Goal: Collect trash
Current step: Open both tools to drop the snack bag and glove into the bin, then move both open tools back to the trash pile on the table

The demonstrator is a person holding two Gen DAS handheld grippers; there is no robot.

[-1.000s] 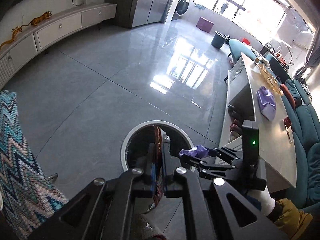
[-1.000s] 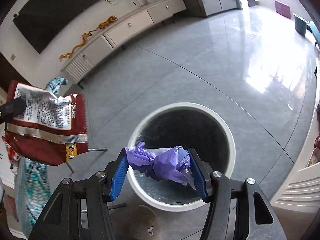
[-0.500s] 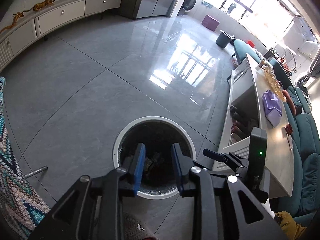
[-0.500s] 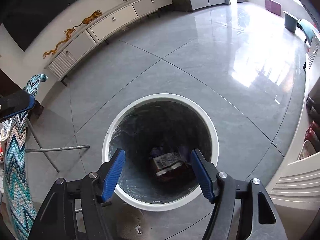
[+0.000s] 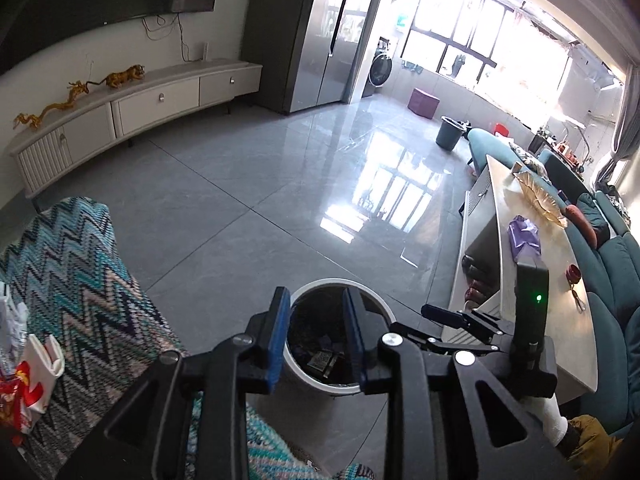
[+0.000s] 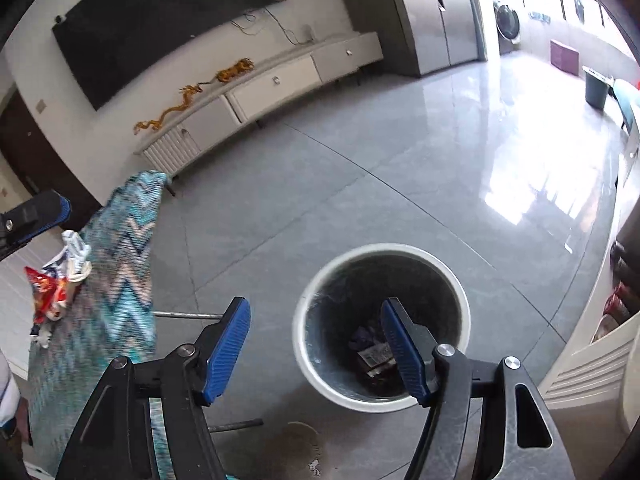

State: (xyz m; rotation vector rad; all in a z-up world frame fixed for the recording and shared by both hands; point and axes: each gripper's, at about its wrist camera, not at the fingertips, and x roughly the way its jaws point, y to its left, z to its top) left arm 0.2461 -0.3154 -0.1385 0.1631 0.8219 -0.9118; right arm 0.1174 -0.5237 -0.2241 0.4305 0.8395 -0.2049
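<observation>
a second ago we held a red snack wrapper in the left gripper [image 5: 316, 336] and a crumpled purple wrapper in the right gripper [image 6: 316, 354], both over the white-rimmed trash bin [image 6: 316, 296]; now both pairs of jaws are empty and the two pieces lie at the bottom of the bin, where we can make out a printed wrapper [image 6: 374, 354] against the dark liner. that means this pair of drops is done, and we judge the next step to be going after more litter. the bin has slid down the frame in both views and sits low centre now, with more of the room showing above it, so both tools have pulled up and away from the rim. the left gripper's blue pads stand a modest gap apart with nothing between them, only the bin's mouth seen through the gap. the right gripper's jaws have widened over the last second and now stand well apart, touching nothing. there is work left: a purple wrapper [image 5: 524, 234] lies on the long table [image 5: 560, 320] at the right of the left view, and red and white packets [image 6: 56, 284] rest on the zigzag blanket [image 6: 120, 264] at the left edge of the right view.
</observation>
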